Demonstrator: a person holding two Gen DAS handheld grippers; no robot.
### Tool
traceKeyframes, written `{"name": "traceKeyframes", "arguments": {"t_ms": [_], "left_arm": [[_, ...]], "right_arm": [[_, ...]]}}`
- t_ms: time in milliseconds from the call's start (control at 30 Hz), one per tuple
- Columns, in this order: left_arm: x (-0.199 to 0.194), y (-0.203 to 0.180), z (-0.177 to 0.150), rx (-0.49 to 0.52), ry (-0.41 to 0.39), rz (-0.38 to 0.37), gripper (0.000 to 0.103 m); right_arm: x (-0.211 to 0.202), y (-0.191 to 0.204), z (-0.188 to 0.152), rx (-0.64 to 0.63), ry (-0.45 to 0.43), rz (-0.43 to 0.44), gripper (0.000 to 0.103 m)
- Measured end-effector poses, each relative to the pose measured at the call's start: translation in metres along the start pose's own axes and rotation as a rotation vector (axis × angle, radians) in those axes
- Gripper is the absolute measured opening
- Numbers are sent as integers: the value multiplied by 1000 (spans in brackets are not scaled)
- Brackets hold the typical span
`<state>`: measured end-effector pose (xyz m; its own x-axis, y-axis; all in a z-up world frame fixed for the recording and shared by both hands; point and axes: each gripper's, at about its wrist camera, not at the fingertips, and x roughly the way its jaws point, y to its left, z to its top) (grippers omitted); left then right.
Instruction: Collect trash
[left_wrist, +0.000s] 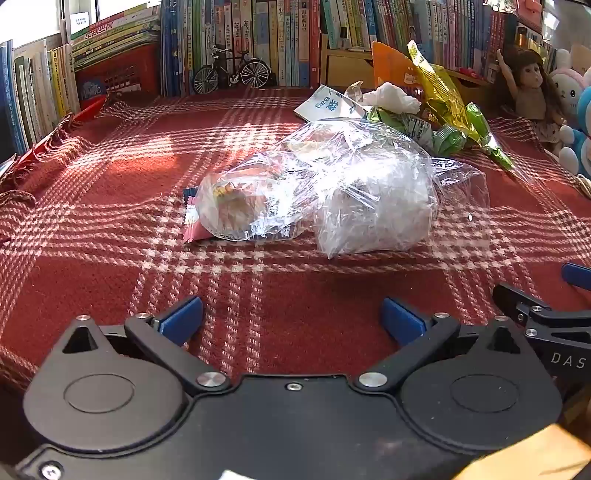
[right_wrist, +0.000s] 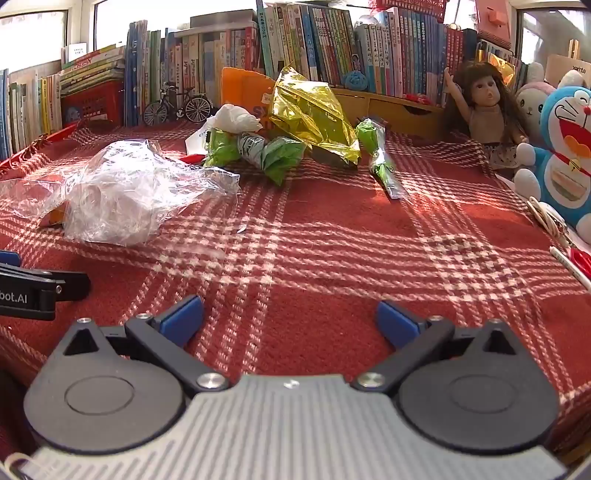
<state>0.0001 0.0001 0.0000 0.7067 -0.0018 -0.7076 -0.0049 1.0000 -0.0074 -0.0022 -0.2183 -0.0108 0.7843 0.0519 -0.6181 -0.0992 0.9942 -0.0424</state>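
A crumpled clear plastic bag (left_wrist: 332, 192) (right_wrist: 122, 192) with wrappers inside lies on the red plaid cloth (left_wrist: 110, 206) (right_wrist: 332, 240). Behind it sits a heap of trash: a gold foil bag (left_wrist: 439, 92) (right_wrist: 314, 114), green wrappers (left_wrist: 447, 138) (right_wrist: 280, 157), a white tissue wad (left_wrist: 391, 96) (right_wrist: 234, 118) and an orange packet (right_wrist: 240, 88). My left gripper (left_wrist: 291, 319) is open, well short of the clear bag, nothing between its blue pads. My right gripper (right_wrist: 290, 319) is open over bare cloth. Each gripper shows at the other view's edge.
Rows of books (left_wrist: 240, 40) (right_wrist: 332, 44) line the back, with a model bicycle (left_wrist: 232, 72) (right_wrist: 177, 103). A doll (right_wrist: 484, 107), a blue plush toy (right_wrist: 565, 155) and a pink plush stand at the right. A pencil (right_wrist: 569, 267) lies at the right edge.
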Motion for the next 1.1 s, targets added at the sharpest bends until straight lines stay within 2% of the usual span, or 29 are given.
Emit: {"name": "traceKeyframes", "arguments": {"t_ms": [1100], "left_arm": [[0, 0, 0, 5, 7, 5, 103]], "right_arm": [[0, 0, 0, 2, 3, 1, 103]]}}
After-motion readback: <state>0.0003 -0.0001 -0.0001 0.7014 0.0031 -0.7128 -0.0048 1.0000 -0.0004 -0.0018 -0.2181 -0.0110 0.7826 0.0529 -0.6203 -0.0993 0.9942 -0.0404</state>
